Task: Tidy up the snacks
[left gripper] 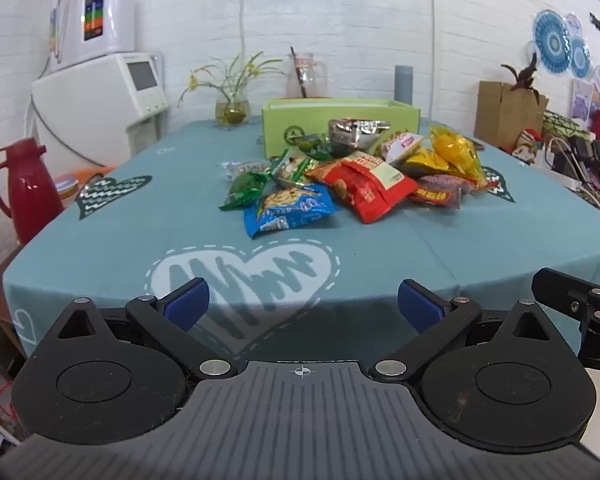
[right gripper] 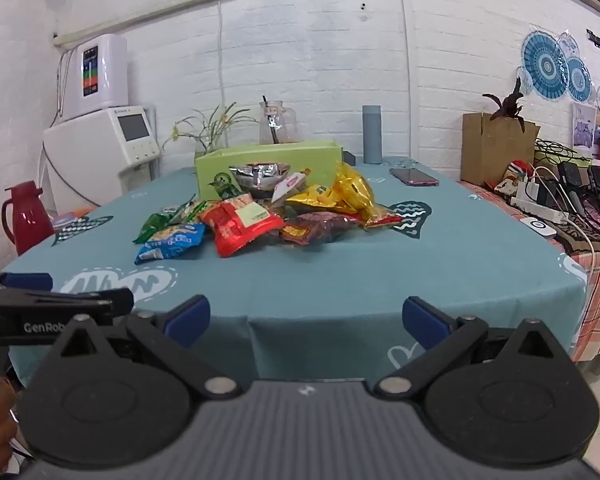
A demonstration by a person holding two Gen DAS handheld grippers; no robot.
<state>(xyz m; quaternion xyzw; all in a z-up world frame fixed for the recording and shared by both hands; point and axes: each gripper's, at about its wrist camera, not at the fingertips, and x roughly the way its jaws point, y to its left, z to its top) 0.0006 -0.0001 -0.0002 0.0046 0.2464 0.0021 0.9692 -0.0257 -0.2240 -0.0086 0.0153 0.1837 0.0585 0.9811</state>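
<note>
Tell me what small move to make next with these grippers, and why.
Probably ease the left gripper forward toward the blue snack bag. Both grippers are open and empty at the table's near edge, and that bag lies nearest in the pile, in front of the green box.

Left gripper wide open, nothing btwn jaws, at near edge of teal tablecloth. Snack pile mid-table: blue packet nearest, red packet just right of it, yellow packet far right. Green box behind pile. Red thermos off table, left.
</note>
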